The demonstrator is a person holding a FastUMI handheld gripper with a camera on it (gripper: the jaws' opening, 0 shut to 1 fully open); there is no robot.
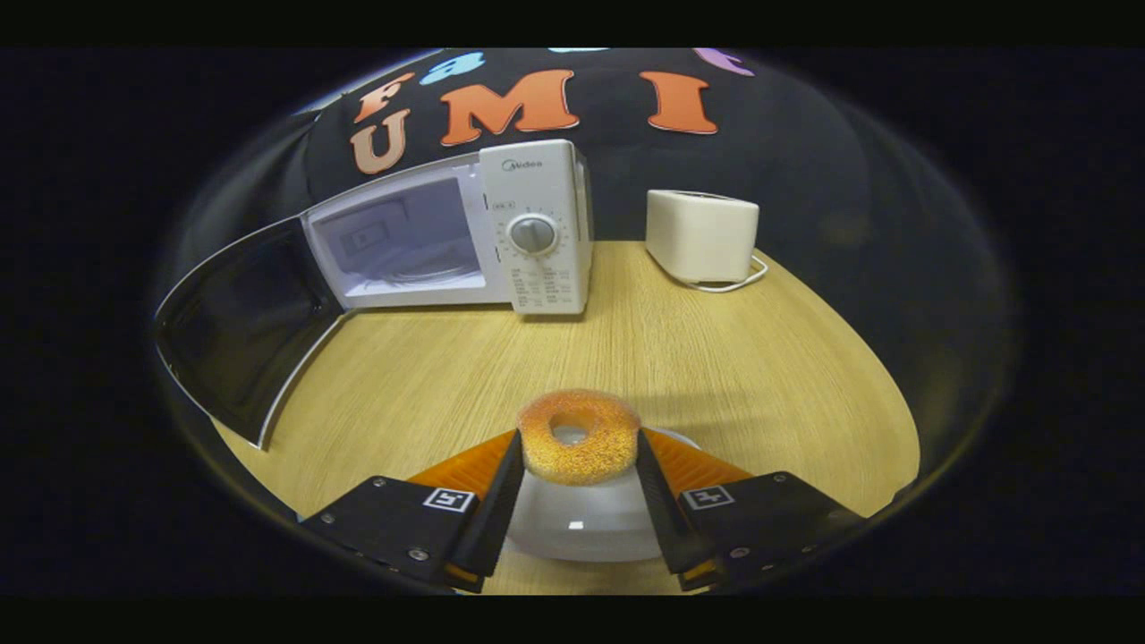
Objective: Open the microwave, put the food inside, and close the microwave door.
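Far left we see the microwave door (pixel 241 322) swung wide open, dark glass facing us, its lower edge near the tabletop (pixel 626 349). Next to it the microwave (pixel 447 237) sits at the back of the tabletop, cavity lit and bare, turntable ring faintly visible inside; the dial (pixel 533 234) sits on the panel at its right side. So the opening step looks done; loading comes next, we judge.

Centre, just ahead of us: the donut (pixel 579 436), sugar-crusted, ring-shaped, sits between the fingers of the gripper (pixel 579 465) above a white plate (pixel 577 528). We read the gripper as narrowed to the donut's width, both fingers pressing its outer sides. Whether the donut is lifted off the plate or resting on it, we cannot tell.

Handling, our guess: light, soft, spongy, gives under squeeze; gritty coating should help friction but may shed. Best hold is across the outer rim at the widest line, as here, with gentle pressure so the ring doesn't fold into its hole.

Right, at the back: a white toaster (pixel 702 234) with its cord (pixel 738 282), well apart from the microwave, not in the way.
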